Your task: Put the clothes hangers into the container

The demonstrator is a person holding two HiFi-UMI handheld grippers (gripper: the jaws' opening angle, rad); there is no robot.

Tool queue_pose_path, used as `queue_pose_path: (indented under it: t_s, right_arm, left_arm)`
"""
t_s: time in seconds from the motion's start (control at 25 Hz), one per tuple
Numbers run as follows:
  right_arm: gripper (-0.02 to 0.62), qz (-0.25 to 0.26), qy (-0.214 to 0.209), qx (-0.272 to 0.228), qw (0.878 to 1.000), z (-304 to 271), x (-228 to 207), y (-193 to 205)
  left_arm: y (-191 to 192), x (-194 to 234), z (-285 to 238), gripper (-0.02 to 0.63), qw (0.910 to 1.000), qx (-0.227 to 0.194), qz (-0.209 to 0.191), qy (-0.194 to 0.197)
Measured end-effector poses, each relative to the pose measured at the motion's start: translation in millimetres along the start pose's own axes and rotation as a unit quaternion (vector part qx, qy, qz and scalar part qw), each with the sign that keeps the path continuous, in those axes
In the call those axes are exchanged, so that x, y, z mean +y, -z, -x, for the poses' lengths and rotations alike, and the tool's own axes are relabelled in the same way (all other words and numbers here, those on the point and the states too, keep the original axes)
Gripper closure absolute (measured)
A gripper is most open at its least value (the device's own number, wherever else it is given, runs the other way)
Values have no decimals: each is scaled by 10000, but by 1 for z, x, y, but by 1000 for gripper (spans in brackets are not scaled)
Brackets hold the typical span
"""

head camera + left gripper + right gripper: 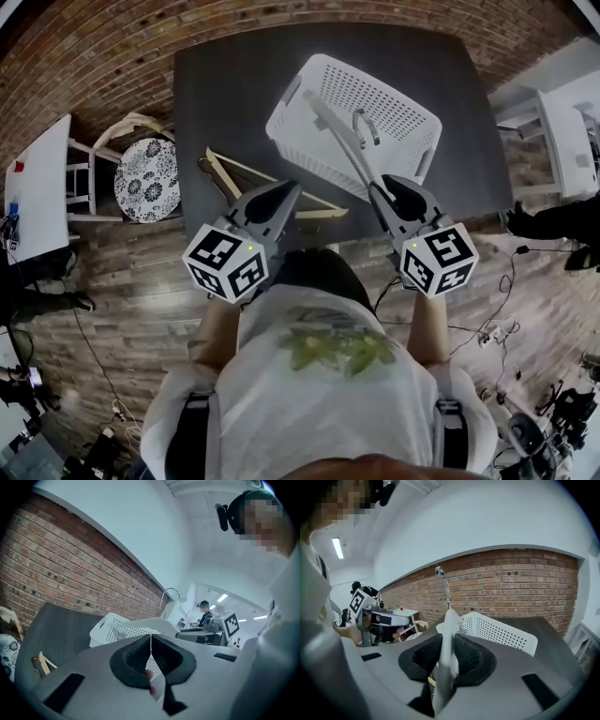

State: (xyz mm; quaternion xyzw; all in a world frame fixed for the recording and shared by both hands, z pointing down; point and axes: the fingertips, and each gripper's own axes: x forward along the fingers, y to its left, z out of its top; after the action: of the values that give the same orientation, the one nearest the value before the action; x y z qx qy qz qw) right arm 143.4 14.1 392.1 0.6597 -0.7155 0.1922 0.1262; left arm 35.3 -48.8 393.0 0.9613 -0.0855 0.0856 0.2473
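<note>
hanger of pale grey plastic (337, 134), seen from the head view, reaches from the right gripper (380, 190) out over the white perforated plastic basket (417, 141) on the dark table (216, 103). gripped so far from its middle, it may pivot in the grip, and its metal hook (362, 124) may snag the rim. two wooden hangers (246, 180) lie beside the basket, near the left gripper (289, 190). left gripper view: jaws pressed together on nothing. right gripper view: ribbed black pads (425, 656) clench one end of the hanger.
</note>
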Motion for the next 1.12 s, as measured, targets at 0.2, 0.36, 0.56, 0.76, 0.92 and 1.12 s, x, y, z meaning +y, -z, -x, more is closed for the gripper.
queue_pose_path:
  t_s: [0.2, 0.36, 0.56, 0.76, 0.92, 1.12]
  right_arm:
    - [502, -128, -5, 162, 9998, -14, -22, 7]
    - [502, -257, -1, 327, 9991, -21, -37, 8]
    - [503, -143, -139, 544, 9983, -33, -46, 8]
    - [503, -225, -159, 726, 9970, -45, -62, 10]
    - [503, -273, -154, 818, 9962, -55, -73, 12]
    - [503, -314, -107, 922, 9952, -67, -87, 19]
  left_arm:
    - [-1, 4, -8, 575, 9999, -8, 15, -106]
    - [-12, 6, -13, 575, 9997, -86, 27, -234]
    - [-29, 13, -19, 575, 9989, -231, -10, -402]
    - [-35, 16, -28, 575, 9981, -305, 20, -532]
    - [-40, 21, -30, 575, 9971, -347, 25, -672]
    - [-45, 27, -32, 575, 9959, -409, -14, -812]
